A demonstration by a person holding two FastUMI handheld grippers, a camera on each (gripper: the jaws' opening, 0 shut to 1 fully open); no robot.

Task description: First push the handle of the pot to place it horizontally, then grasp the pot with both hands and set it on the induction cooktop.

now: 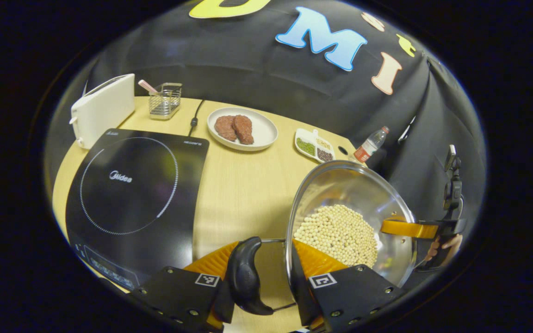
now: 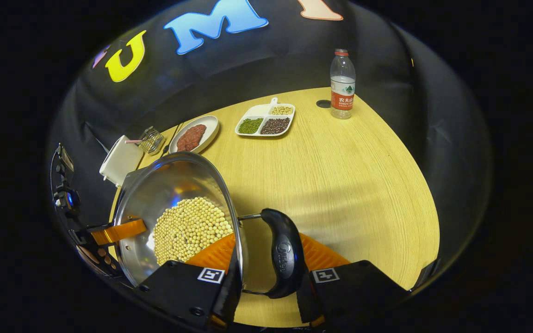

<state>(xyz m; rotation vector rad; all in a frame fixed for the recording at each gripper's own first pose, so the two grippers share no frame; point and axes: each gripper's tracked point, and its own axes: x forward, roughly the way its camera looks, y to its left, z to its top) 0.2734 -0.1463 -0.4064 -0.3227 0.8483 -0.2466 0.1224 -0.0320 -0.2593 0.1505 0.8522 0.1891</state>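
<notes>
A white toaster (image 1: 104, 108) stands leftmost, beside a flat black induction cooktop (image 1: 132, 185) bearing a white brand mark. Behind it a wire basket (image 1: 165, 99) holds a pink-handled utensil. A round white plate (image 1: 266, 134) carries two slabs of red meat. A white divided tray (image 1: 315, 145) keeps green, pale and dark beans in separate compartments. A clear plastic bottle (image 1: 370, 144) has a red-and-white label.

The round steel pot (image 1: 363, 189) of pale yellow beans (image 1: 340, 233) sits tilted over the wooden table (image 1: 243, 185), right of the cooktop. The left gripper (image 1: 266, 259) is clamped across the pot's wall and one black handle (image 1: 245, 277). The right gripper (image 2: 266, 252) pinches the opposite wall and handle likewise.
</notes>
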